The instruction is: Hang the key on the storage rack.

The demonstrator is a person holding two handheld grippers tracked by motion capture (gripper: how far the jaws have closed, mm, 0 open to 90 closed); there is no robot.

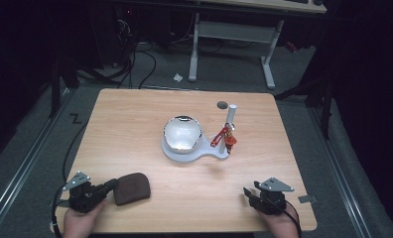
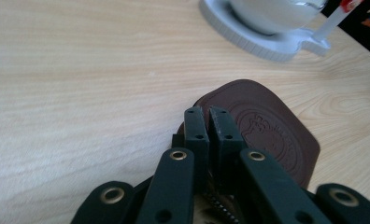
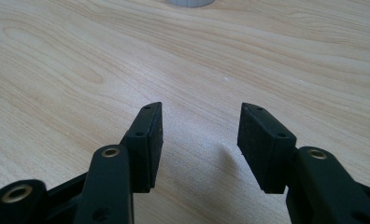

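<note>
The left gripper (image 2: 206,122) has its jaws pressed nearly together at the near edge of the brown leather pouch (image 2: 267,130); whether a fold of the leather is actually pinched between them is hard to tell, since the jaws cover the very edge. In the high view the pouch (image 1: 131,188) lies flat on the counter (image 1: 135,129) just at the gripper's 3 o'clock, at the near left of the counter. The right gripper (image 3: 199,135) rests at the near right with its jaws spread wide and nothing between them.

To lift the pouch well, the grip should sit deeper over the edge rather than on the rim alone, then rise slowly so the leather does not slip out. The white stand with the glass bowl (image 1: 183,133) sits toward 1 o'clock of the pouch, well apart.
</note>
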